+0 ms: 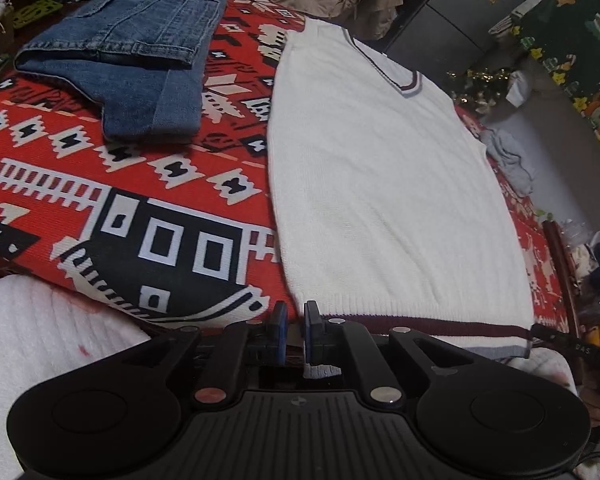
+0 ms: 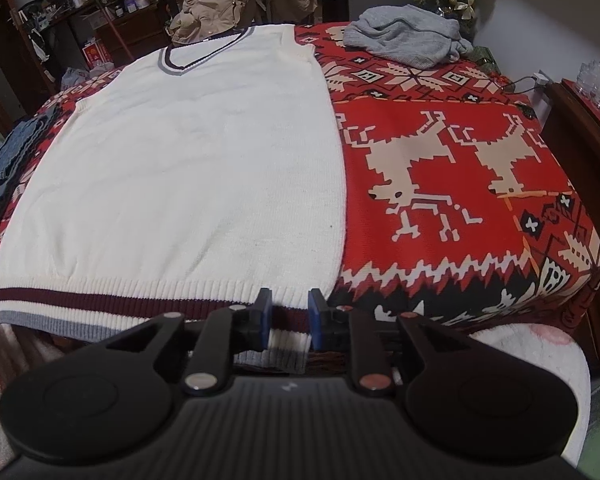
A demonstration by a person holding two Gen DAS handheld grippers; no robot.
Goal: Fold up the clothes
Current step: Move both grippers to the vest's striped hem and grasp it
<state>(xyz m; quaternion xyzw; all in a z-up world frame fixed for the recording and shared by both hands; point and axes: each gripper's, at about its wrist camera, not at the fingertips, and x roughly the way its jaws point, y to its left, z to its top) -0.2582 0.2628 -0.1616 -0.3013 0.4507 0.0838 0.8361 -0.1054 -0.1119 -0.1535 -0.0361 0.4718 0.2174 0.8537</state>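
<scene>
A white knit vest (image 2: 188,152) lies flat on the red patterned blanket (image 2: 460,152), its striped hem at the near edge. The right gripper (image 2: 288,316) has its fingers parted around the hem's near right corner — not closed on it. The left gripper (image 1: 296,328) sits at the near left corner, fingers narrowly apart; whether they pinch fabric I cannot tell. Folded jeans (image 1: 140,60) lie far left, a grey garment (image 2: 404,40) far right.

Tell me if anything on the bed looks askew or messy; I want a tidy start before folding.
The white knit vest lies flat and straight. The one untidy thing is the grey garment, crumpled in a heap at the far right corner of the red patterned blanket. The folded jeans look neat.
</scene>
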